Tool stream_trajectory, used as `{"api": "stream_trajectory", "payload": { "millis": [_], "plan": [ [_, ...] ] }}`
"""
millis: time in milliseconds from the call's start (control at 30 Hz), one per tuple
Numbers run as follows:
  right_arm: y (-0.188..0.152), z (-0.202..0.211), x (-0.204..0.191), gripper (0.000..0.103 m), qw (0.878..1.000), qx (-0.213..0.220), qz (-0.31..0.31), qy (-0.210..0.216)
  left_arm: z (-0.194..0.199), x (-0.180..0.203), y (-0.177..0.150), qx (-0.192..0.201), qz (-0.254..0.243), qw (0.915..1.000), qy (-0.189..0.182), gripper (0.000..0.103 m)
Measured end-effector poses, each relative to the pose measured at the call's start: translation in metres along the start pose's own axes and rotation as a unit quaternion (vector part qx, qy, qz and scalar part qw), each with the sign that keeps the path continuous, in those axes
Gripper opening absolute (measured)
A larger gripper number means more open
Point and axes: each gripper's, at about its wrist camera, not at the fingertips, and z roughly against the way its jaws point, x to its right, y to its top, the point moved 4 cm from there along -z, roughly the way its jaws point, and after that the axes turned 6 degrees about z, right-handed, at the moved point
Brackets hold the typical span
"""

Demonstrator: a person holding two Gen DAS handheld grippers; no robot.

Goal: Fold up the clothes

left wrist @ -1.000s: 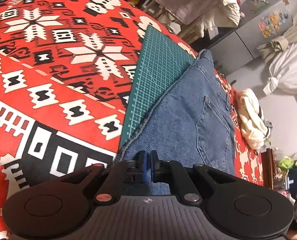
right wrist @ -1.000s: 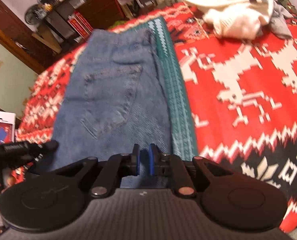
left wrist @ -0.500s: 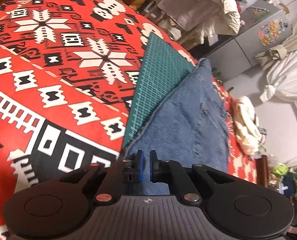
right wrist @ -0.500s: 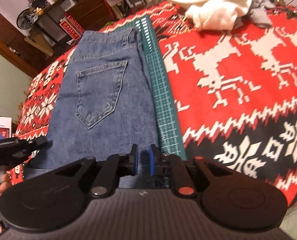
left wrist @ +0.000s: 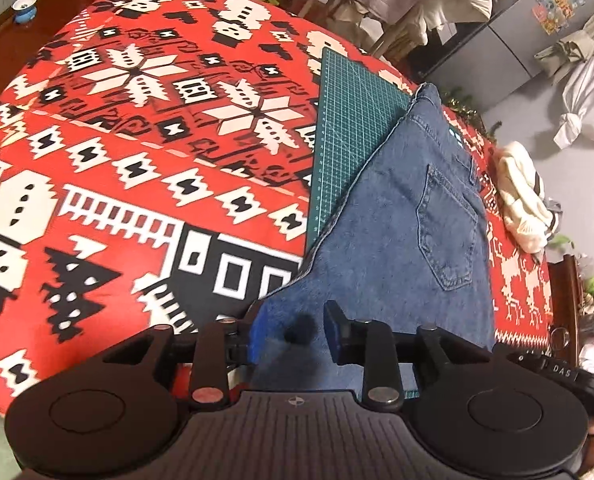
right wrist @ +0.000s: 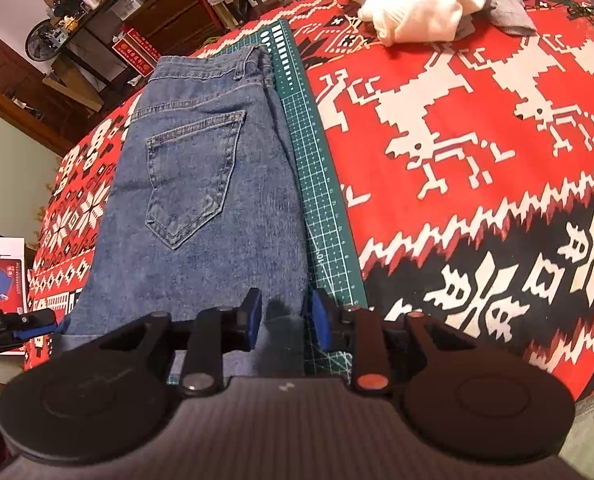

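While the folded jeans (right wrist: 201,208) lie flat on a green cutting mat (right wrist: 317,184) over the red patterned blanket (right wrist: 477,128), both tongs sit at their near edge with jaws spread and nothing between them. Denim shows in the gap of the left gripper (left wrist: 295,330), at the near left corner. At the near right corner, by the mat's strip, is the right gripper (right wrist: 287,314). A back pocket (right wrist: 189,176) faces up. Pale clothes (right wrist: 413,4) are heaped at the blanket's far end.
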Motion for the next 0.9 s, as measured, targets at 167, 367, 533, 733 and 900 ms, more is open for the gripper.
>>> {"api": "stream_trajectory", "payload": {
  "millis": [167, 367, 533, 733, 900],
  "plan": [
    [-0.005, 0.002, -0.002, 0.034, 1.0, -0.011, 0.003, 0.006, -0.007, -0.006, -0.01, -0.012, 0.0, 0.9998, 0.017, 0.033],
    [-0.008, 0.005, -0.006, 0.008, 1.0, -0.012, 0.013, 0.013, -0.004, -0.005, -0.014, 0.009, -0.013, 0.9995, 0.028, 0.007],
    [-0.007, 0.008, -0.005, 0.008, 1.0, -0.009, 0.013, 0.016, -0.002, -0.013, -0.013, 0.016, 0.013, 0.9995, 0.024, 0.007],
    [-0.01, 0.0, 0.001, 0.01, 0.999, -0.03, 0.0, 0.012, -0.01, -0.011, -0.014, 0.002, 0.003, 0.9986, 0.053, 0.007],
    [-0.011, 0.003, -0.001, 0.023, 1.0, -0.024, 0.013, -0.008, -0.004, -0.017, -0.015, 0.01, 0.018, 0.9979, 0.062, 0.011]
  ]
}}
